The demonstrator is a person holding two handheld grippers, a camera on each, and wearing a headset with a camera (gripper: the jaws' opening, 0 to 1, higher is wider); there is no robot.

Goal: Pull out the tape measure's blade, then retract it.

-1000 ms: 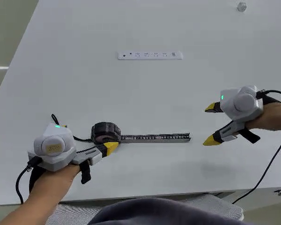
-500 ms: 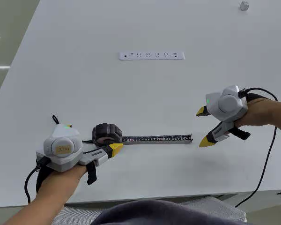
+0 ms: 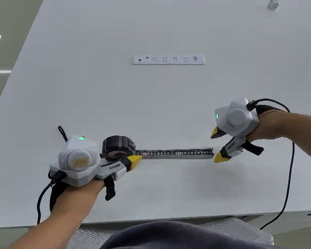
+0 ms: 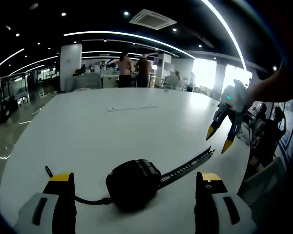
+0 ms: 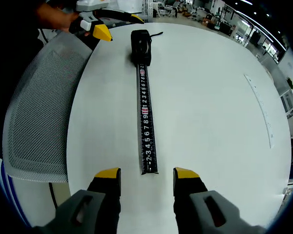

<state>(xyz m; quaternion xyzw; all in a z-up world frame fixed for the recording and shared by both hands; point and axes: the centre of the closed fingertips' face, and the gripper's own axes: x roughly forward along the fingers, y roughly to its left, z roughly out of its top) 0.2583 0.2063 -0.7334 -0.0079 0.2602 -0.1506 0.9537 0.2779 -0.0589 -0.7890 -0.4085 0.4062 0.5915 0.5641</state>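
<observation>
- Left gripper (image 4: pixel 135 176): the jaws stand wide open, one on each side of the tape measure case (image 3: pixel 117 147). I see a gap between each jaw and the case in the left gripper view, so I judge that it holds nothing.
- Case: it lies on the white table (image 3: pixel 160 104) near the front edge, with its mouth facing right. Before any load goes on the blade, I would close the left jaws squarely on the case's flat sides. A loose case will skid or spin.
- Blade (image 3: pixel 173 153): it is drawn out and lies flat on the table, markings up, in a straight line from the case toward the right gripper. I judge the pull-out as largely done and the return as the part outstanding.
- Blade end (image 5: pixel 149 169): it sits just in front of the right jaws and centred in the gap between them. It touches neither jaw.
- Right gripper (image 3: pixel 216 146): it is open and empty, with its tips astride the blade end.
- To do this step well, I would:
  - ease forward a little and pinch the end across its width;
  - keep the blade in line with the case mouth;
  - walk it back slowly rather than let it go.
- Risk: a freed blade could whip back or twist, and it could knock an unclamped case off line.
</observation>
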